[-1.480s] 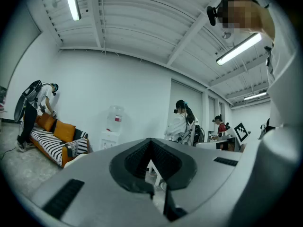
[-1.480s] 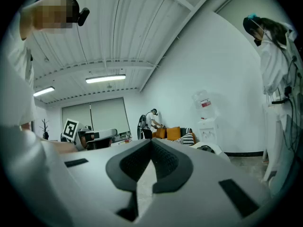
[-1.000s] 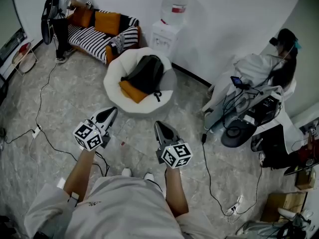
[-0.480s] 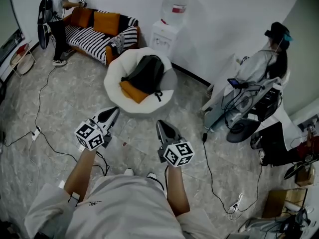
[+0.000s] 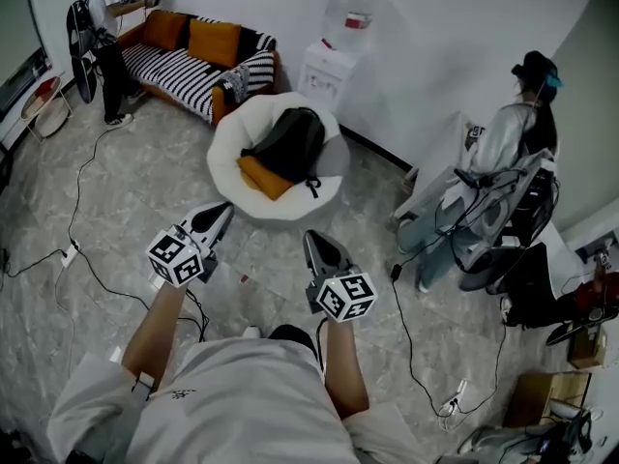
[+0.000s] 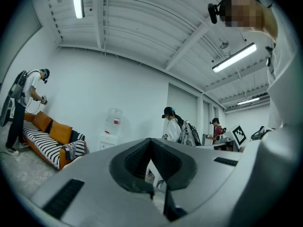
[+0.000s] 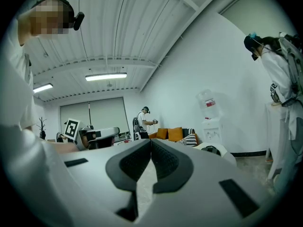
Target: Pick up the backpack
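Left gripper (image 5: 219, 213): jaws together, nothing between them; its own view shows the pads meeting tip to tip. Right gripper (image 5: 311, 240): likewise closed and empty. Both are held level over the floor, side by side, pointing toward the far side of the room.

Backpack (image 5: 290, 143): black, lying slumped in a round white chair (image 5: 224, 153) beyond the two grippers and well apart from them. An orange cushion (image 5: 263, 177) lies just beside it on the near-left side. The chair stands near a water dispenser (image 5: 329, 66) at the far wall.

Handling, as judged: a soft fabric pack that will sag and fold when lifted, not fragile and not slippery. Its weight cannot be told; the rounded body suggests it may hold something. Clamping on the broad body would likely catch only loose cloth.

Recommended hold: a strap or the top carry loop. A dark strap end (image 5: 311, 184) hangs at the near-right edge of the pack; the carry loop itself cannot be made out. Both sets of jaws must part before any grasp.
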Tool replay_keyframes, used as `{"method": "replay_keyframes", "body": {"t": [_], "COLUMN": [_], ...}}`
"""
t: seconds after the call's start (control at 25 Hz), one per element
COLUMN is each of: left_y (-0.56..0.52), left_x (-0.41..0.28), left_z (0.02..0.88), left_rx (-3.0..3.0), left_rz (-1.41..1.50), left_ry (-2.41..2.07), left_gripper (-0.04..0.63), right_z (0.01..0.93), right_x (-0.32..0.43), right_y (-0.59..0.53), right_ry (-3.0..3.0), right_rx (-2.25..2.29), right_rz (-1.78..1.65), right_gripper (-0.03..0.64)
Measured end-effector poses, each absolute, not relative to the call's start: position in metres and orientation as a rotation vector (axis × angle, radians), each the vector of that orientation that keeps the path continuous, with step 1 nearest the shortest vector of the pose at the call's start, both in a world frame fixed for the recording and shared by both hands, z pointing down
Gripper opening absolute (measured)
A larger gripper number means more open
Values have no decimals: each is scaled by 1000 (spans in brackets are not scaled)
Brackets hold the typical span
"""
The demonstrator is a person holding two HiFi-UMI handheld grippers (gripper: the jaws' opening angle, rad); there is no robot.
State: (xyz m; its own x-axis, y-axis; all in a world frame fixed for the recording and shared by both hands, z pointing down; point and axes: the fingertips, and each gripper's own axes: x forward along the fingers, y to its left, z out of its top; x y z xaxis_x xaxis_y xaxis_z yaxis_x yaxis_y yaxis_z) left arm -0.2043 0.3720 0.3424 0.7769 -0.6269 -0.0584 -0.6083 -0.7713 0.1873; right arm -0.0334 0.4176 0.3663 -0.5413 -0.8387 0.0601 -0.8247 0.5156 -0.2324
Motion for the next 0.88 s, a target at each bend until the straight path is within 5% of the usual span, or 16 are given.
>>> {"method": "replay_keyframes", "body": {"t": [0.88], "left_y": [291], "left_x": [-179], "left_z": [352], "left_rx": [2788], "left_rz": [-180], "left_ry": [-1026], "left_gripper": [2], "right_z": [382], "right_x": [-20], "right_y": [324], "right_ry": [2779], "right_rx": [-1374], "right_rz": [-366], "right_gripper": [6]}}
